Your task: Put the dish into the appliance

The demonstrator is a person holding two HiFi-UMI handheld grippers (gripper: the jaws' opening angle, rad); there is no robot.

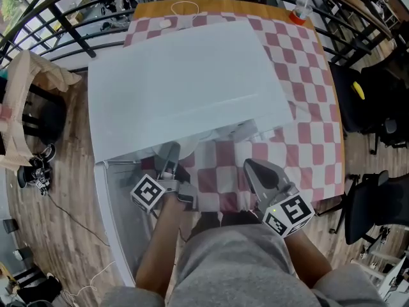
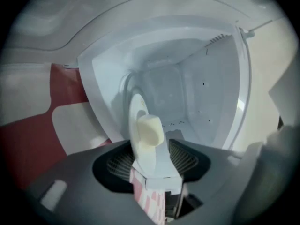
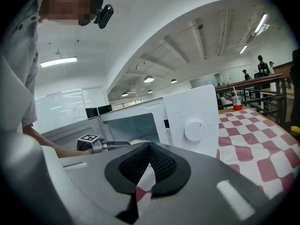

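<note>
A white microwave (image 1: 185,82) stands on the checkered table, its door (image 1: 121,203) swung open to the left. My left gripper (image 1: 168,162) reaches into the cavity (image 2: 187,93). In the left gripper view a white dish (image 2: 138,121) with a pale yellow piece of food (image 2: 150,129) on it sits between the jaws of my left gripper (image 2: 150,172). The jaws stand apart on either side of the dish. My right gripper (image 1: 259,171) hangs in front of the microwave (image 3: 187,121), shut with nothing in it (image 3: 149,149).
A cup with a red base (image 1: 298,15) stands at the table's far right corner. A black railing (image 1: 57,18) curves round the table. Black chairs (image 1: 377,107) are on the right, and a beige cloth (image 1: 25,101) hangs on the left. Checkered tablecloth (image 3: 262,149) lies right of the microwave.
</note>
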